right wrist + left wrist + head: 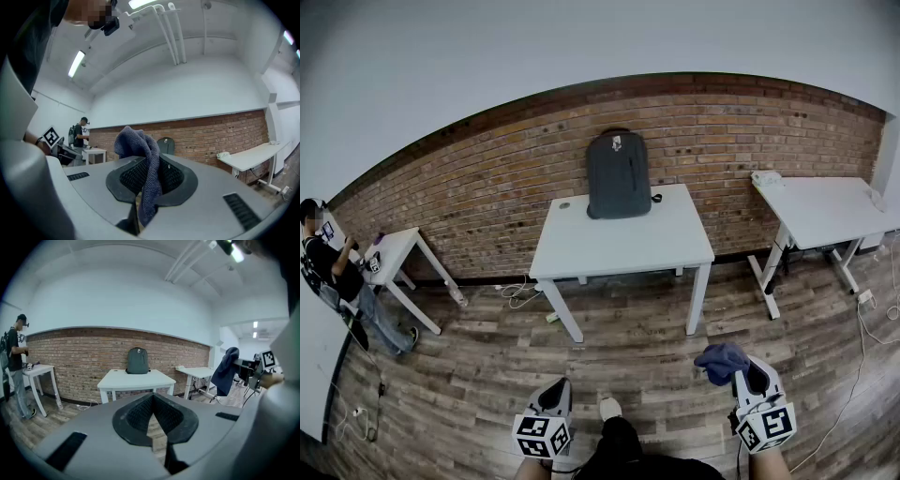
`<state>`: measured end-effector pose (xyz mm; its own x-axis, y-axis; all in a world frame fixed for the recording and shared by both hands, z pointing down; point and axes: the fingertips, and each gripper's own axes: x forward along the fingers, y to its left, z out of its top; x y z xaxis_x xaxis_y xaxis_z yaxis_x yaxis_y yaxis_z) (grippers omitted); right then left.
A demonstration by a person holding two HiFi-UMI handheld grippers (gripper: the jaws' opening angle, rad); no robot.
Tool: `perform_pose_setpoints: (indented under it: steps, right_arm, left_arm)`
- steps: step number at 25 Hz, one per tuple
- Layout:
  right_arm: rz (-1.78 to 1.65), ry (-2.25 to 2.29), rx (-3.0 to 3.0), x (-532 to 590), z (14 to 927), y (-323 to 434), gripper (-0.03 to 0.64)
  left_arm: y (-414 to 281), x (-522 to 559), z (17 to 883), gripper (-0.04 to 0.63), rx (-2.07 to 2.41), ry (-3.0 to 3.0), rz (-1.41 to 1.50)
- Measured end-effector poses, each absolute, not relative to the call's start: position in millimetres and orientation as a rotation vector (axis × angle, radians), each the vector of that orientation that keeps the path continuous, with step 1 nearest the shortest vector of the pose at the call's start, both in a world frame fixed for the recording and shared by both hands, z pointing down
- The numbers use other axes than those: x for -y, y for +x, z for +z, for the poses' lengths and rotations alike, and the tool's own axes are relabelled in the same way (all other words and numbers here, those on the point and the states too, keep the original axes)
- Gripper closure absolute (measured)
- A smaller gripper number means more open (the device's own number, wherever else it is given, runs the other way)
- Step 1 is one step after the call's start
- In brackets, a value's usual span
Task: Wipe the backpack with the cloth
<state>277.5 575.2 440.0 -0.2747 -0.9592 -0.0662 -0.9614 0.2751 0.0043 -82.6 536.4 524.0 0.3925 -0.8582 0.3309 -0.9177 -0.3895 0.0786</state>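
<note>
Backpack (pixel 618 175) stands upright at eleven o'clock, well beyond our right gripper (pixel 750 375) pinching the cloth (pixel 721 361); our left gripper (pixel 554 388) is pressed together, empty.

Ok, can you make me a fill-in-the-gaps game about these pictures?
The right tool is shut on a blue ____. The backpack stands on the middle white ____, against the brick wall. The left tool holds ____.
Missing words: cloth; table; nothing.
</note>
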Motion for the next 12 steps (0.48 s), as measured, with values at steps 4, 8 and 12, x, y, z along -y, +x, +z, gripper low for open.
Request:
perform_pose_setpoints:
  steps: [4,8,12]
  right_arm:
    - [0.044,-1.878,-2.455,-559.3,447.9,285.8,0.577]
    - [0.025,-1.894,-2.456,-543.7,451.8,289.0,0.577]
    - [0.001,-1.895,-2.462,-516.9,456.5,284.6,0.577]
  left_arm:
    - [-76.8,-513.1,534.8,0.598,1.575,2.395,0.364]
    - [-73.1,-486.6,530.0,0.598,1.571,2.402,0.349]
    - [-77.4,-459.5,534.9,0.598,1.56,2.399,0.356]
